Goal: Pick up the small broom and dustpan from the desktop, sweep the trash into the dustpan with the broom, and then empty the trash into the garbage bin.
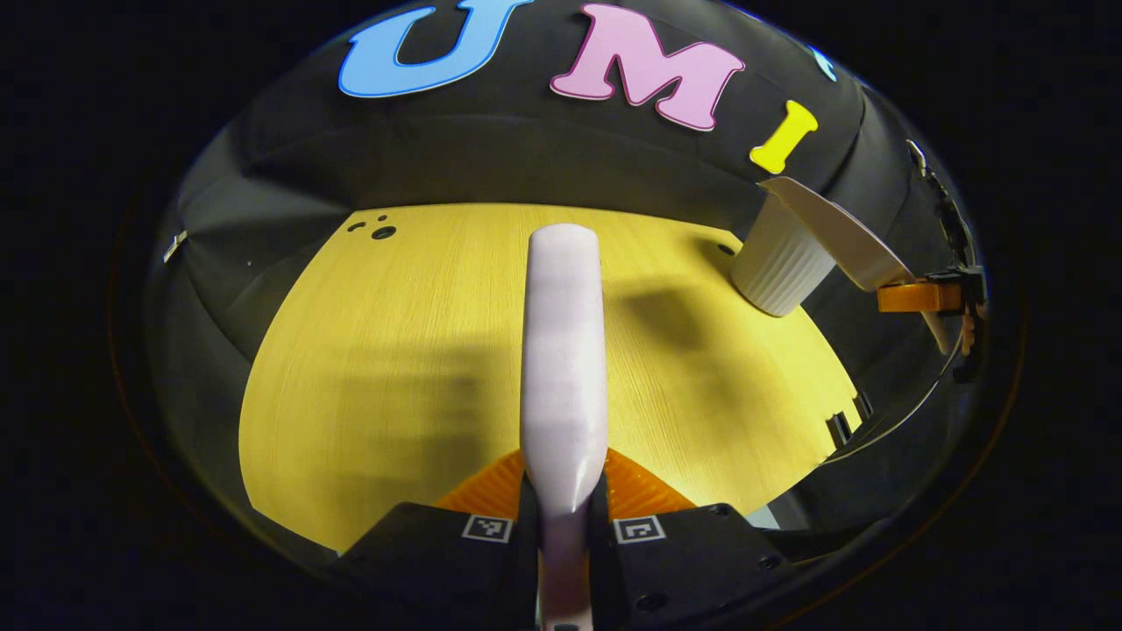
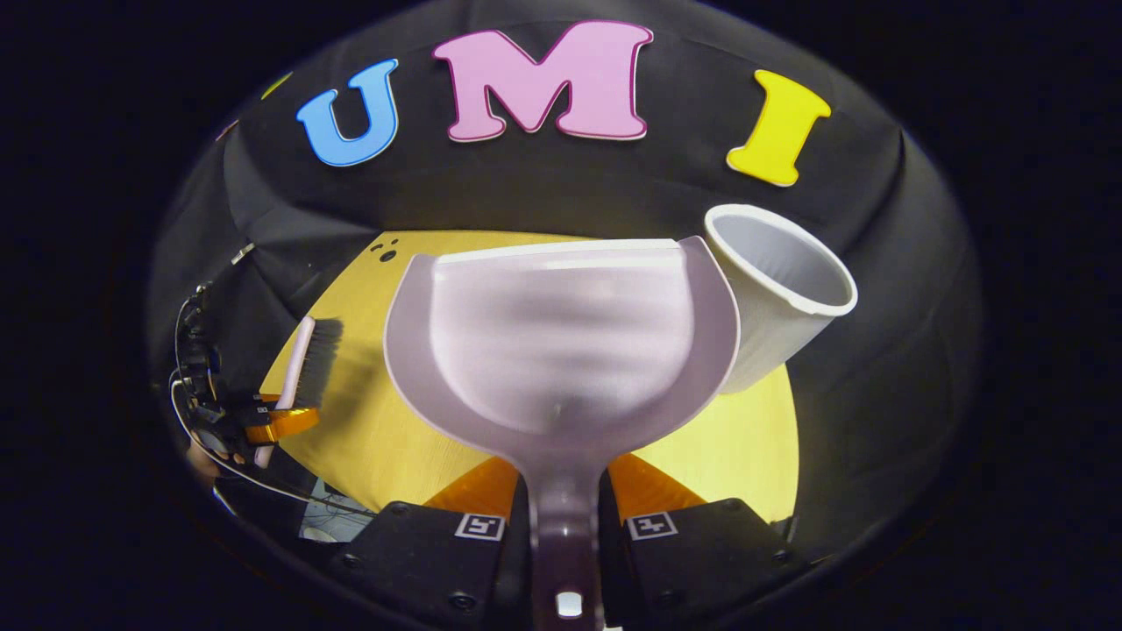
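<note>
Already we have both tools in hand. Our left gripper (image 1: 563,513) is clamped on the handle of the broom (image 1: 563,350), which runs straight ahead of its fingers above the desk (image 1: 394,350); from the right gripper view we see that broom held off to the left, bristles out over the desk edge. Our right gripper (image 2: 564,517) is closed on the stem of the dustpan (image 2: 561,342), whose scoop stands up in front of the fingers, lifted off the desk. The bin (image 2: 771,289) sits just beyond and to the right of the dustpan's lip, mouth tipped toward us. We can see no trash in the dustpan, which looks bare, and none on the desk ahead of either gripper. So we judge pickup done and sweeping probably done too, with emptying either finished or about to end.
</note>
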Tool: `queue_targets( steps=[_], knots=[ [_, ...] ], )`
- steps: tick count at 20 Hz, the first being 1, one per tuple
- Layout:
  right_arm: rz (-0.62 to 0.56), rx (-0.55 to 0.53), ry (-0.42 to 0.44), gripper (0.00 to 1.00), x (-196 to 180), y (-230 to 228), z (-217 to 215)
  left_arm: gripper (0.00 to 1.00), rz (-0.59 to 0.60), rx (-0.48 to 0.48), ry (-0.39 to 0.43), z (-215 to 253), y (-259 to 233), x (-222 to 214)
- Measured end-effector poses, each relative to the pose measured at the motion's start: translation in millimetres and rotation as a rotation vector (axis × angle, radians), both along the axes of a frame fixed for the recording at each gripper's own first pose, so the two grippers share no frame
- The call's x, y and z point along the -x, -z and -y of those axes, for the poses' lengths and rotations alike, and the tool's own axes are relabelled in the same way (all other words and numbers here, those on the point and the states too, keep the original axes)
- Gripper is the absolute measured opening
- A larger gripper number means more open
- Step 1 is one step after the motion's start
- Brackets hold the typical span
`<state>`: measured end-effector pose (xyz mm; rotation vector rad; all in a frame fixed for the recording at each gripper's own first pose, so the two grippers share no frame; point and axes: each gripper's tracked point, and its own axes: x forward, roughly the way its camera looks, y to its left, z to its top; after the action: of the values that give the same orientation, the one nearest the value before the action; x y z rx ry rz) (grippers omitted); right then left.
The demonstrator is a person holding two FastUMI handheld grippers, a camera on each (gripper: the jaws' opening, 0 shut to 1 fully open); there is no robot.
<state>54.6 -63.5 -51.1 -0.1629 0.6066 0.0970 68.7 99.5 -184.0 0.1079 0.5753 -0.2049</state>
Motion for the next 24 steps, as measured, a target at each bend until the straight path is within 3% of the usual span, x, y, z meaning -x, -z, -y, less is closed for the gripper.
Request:
queue_targets(
  steps=[12, 14, 15, 16, 17, 18, 20, 22, 23, 24],
  knots=[
    [-0.178, -0.171, 0.144, 0.36, -30.0, 152.5, -21.7, 0.28, -0.164, -0.089, -0.097, -22.0, 69.5, -46.8],
    [-0.214, -0.169, 0.166, 0.36, -27.9, 176.3, -15.7, 0.29, -0.179, -0.111, -0.115, -26.1, 78.9, -55.8],
    [-0.230, -0.162, 0.177, 0.31, -26.8, 187.0, -12.9, 0.29, -0.182, -0.122, -0.124, -26.8, 81.4, -59.6],
    [-0.245, -0.156, 0.187, 0.36, -25.7, 196.3, -11.2, 0.29, -0.191, -0.131, -0.129, -26.4, 84.7, -62.8],
    [-0.258, -0.153, 0.194, 0.31, -25.6, 203.3, -9.2, 0.28, -0.197, -0.138, -0.136, -26.5, 86.9, -65.6],
    [-0.267, -0.151, 0.199, 0.36, -25.3, 210.8, -7.5, 0.28, -0.204, -0.142, -0.143, -26.5, 88.9, -68.6],
    [-0.267, -0.122, 0.203, 0.31, -24.6, 216.7, -5.3, 0.27, -0.222, -0.131, -0.148, -22.1, 97.2, -73.3],
    [-0.269, -0.092, 0.197, 0.36, -22.7, 219.4, -9.1, 0.30, -0.232, -0.137, -0.158, -22.6, 101.4, -75.7],
    [-0.272, -0.091, 0.197, 0.31, -23.4, 221.5, -9.2, 0.31, -0.228, -0.151, -0.153, -22.7, 102.4, -78.2],
    [-0.274, -0.090, 0.201, 0.41, -22.8, 220.3, -8.6, 0.30, -0.237, -0.165, -0.156, -18.3, 102.1, -76.4]
  ],
)
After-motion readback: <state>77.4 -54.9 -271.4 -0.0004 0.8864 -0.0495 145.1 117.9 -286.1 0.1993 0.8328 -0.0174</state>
